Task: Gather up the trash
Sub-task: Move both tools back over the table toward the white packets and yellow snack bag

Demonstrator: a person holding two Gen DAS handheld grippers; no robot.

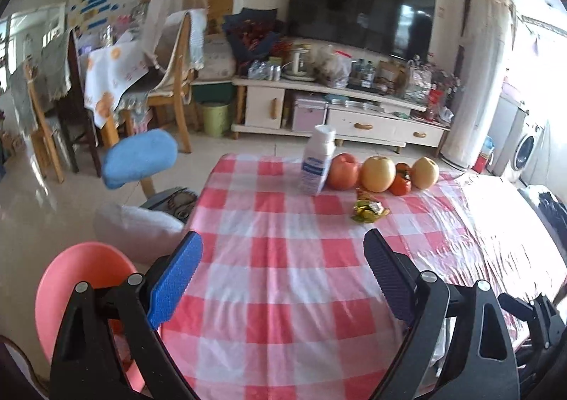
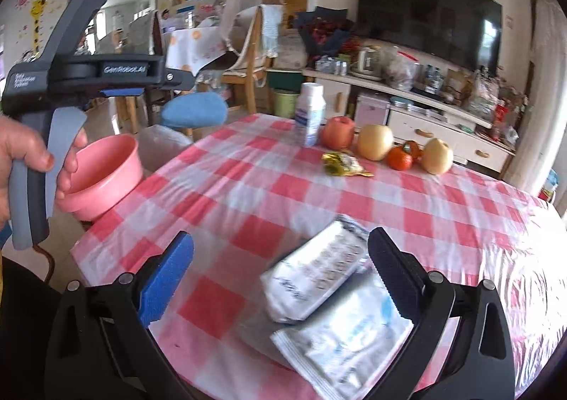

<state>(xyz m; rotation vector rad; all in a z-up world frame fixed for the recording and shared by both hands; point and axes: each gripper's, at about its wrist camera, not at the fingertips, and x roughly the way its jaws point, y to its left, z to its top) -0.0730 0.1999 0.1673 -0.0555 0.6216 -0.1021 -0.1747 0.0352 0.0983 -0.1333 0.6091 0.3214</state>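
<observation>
The right gripper is nearer: two white packets lie on the tabletop between its released jaws, toward 1 o'clock, long axis 7 to 1. The left gripper, jaws also released, has the wrapper far at 1 o'clock.
</observation>
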